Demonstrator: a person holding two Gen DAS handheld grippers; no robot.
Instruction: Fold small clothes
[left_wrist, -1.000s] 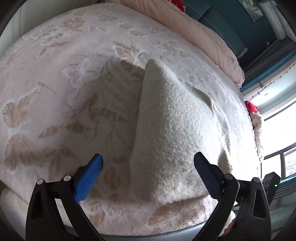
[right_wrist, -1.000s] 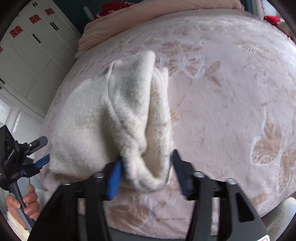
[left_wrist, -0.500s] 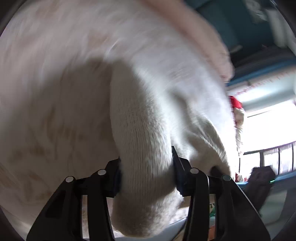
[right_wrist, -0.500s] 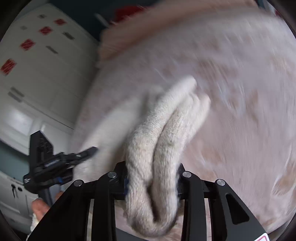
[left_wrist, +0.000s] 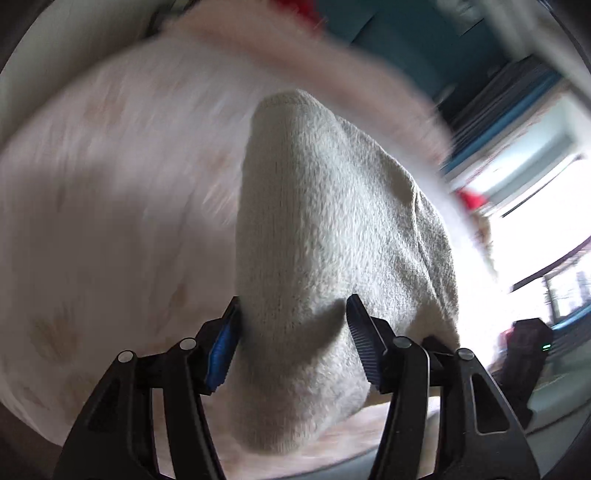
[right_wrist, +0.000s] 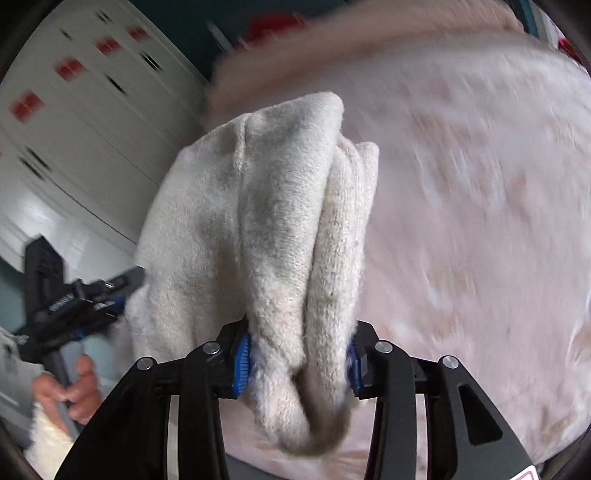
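A cream knitted garment (left_wrist: 325, 236) hangs folded between both grippers, lifted off the pink bed (left_wrist: 110, 192). My left gripper (left_wrist: 293, 339) is shut on one bunched end of it. My right gripper (right_wrist: 297, 350) is shut on the other end (right_wrist: 280, 229), where two thick folds pass between the blue pads. In the right wrist view the left gripper (right_wrist: 74, 302) shows at the left, held in a hand. The surroundings are blurred by motion.
A pink floral bedspread (right_wrist: 480, 203) lies below. A rolled pink quilt (right_wrist: 369, 40) runs along the far side. White cupboards (right_wrist: 74, 110) stand to the left in the right wrist view. A bright window (left_wrist: 546, 229) is at the right.
My left gripper went from open to shut on the garment. Both grippers have lifted the garment up off the bed, and the view has tilted upward.
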